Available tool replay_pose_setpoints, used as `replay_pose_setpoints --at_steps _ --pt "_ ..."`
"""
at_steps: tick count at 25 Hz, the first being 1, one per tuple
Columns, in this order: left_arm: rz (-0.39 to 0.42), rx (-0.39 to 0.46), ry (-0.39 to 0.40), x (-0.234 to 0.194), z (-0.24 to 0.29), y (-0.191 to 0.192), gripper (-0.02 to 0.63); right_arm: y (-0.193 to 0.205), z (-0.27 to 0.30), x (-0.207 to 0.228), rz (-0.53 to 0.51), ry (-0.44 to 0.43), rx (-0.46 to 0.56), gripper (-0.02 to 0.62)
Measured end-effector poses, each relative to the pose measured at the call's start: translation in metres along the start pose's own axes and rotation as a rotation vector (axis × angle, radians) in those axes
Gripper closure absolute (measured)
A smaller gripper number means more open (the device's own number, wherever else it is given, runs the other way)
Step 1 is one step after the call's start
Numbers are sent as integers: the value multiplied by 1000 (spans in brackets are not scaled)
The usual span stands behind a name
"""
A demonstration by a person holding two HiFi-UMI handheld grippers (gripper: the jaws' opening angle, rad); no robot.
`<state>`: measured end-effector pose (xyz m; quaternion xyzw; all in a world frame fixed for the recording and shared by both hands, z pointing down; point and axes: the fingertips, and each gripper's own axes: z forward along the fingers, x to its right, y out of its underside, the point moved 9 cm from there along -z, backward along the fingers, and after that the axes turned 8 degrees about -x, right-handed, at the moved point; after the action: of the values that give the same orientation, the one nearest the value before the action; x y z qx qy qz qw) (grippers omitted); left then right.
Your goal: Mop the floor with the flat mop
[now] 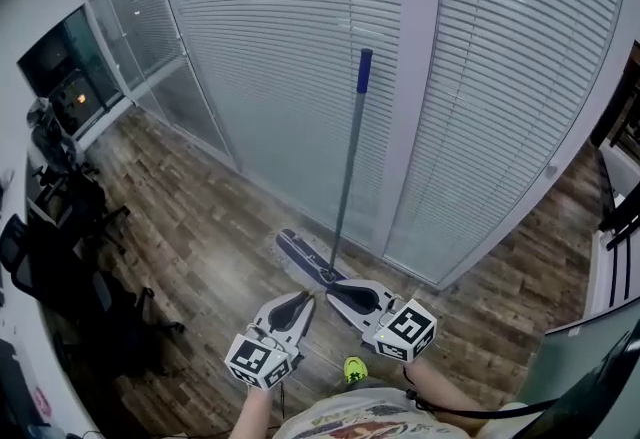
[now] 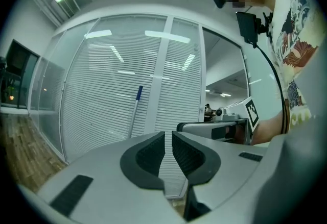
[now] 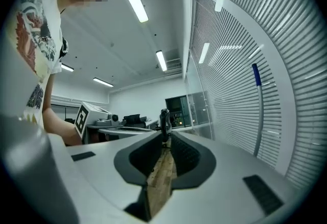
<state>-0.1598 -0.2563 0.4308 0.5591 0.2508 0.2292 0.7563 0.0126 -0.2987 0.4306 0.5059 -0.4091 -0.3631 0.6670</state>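
So there's a big glass wall (image 1: 270, 47) with shut blinds, and wood floor (image 1: 190, 217) running along it. The flat mop (image 1: 347, 167) is propped upright against that wall, its pad (image 1: 300, 257) down on the floor at the wall's foot and the blue grip up top. Nobody's holding it. The left hand-held gripper (image 1: 306, 298) and right hand-held gripper (image 1: 333, 288) hang side by side just short of the wall, close to the pad, both clenched on nothing. Black chairs (image 1: 60, 257) sit well away from the wall.
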Motion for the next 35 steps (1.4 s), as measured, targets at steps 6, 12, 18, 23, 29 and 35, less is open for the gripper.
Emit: replay_pose_setpoints --at_steps 6,12,18,23,29,35 --pt "-22 17 3 -27 59 -14 557 -7 7 68 0 19 8 555" --pt "25 -4 39 -49 93 -28 557 -23 17 103 -10 63 26 555" --pt "73 -1 99 -91 139 -47 557 -38 43 142 -25 125 35 554" --pt "97 -11 176 -133 189 -65 557 -53 62 187 -10 207 42 554" --pt "175 -15 253 -190 254 -94 557 -78 92 252 -9 327 56 554" --pt "205 -19 312 -245 305 -117 555 -103 122 299 -18 440 65 548"
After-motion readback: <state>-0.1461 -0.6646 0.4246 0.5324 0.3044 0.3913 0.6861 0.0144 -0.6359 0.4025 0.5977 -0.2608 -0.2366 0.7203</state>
